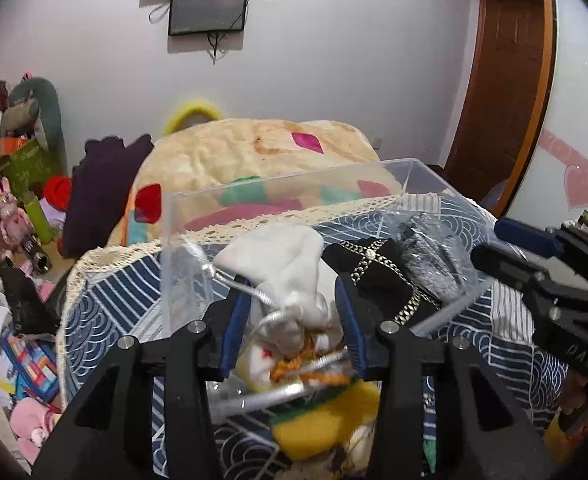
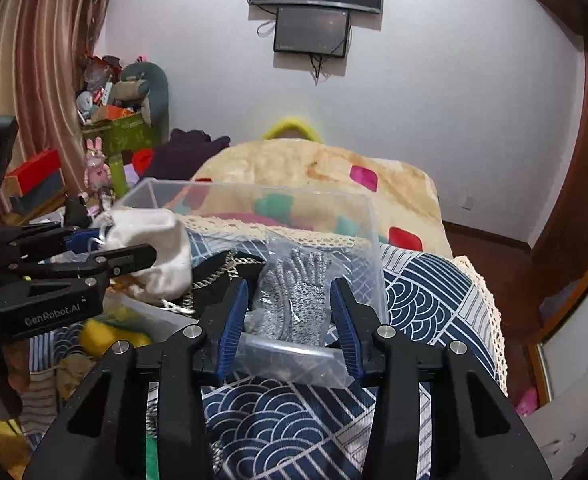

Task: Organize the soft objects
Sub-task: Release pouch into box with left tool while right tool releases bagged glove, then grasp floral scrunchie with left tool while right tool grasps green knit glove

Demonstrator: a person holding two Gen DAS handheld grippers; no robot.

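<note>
- Left gripper [image 1: 291, 312]: fingers spread apart, blue pads [image 1: 233, 332] on either side of a white drawstring pouch [image 1: 289, 268]. Left pad looks to touch the silver cord; cannot tell whether the right pad makes contact. No clamping visible.
- White drawstring pouch: sits at the near-left end of the clear plastic box [image 1: 294, 184], neck gathered, silver cord trailing toward the camera. In the right wrist view the same pouch [image 2: 161, 248] lies between the left gripper's fingers [image 2: 105, 248].
- Black pouch with chain trim [image 1: 382, 276]: inside the box, just right of the white pouch, touching it.
- Grey knit gloves in a clear bag [image 2: 298, 300]: at the right end of the box, bag edge hanging over the near wall.
- Right gripper [image 2: 289, 312]: fingers open, one on each side of the bagged gloves; pads near the bag, contact uncertain. Seen from the left wrist view at the right edge [image 1: 534, 256].
- Yellow soft toy [image 1: 326, 420]: below the left gripper, outside the box's near wall, on the blue wave-pattern cloth [image 2: 294, 428].
- Clear box rests on that cloth; a beige patterned blanket [image 1: 253, 152] lies beyond it.
</note>
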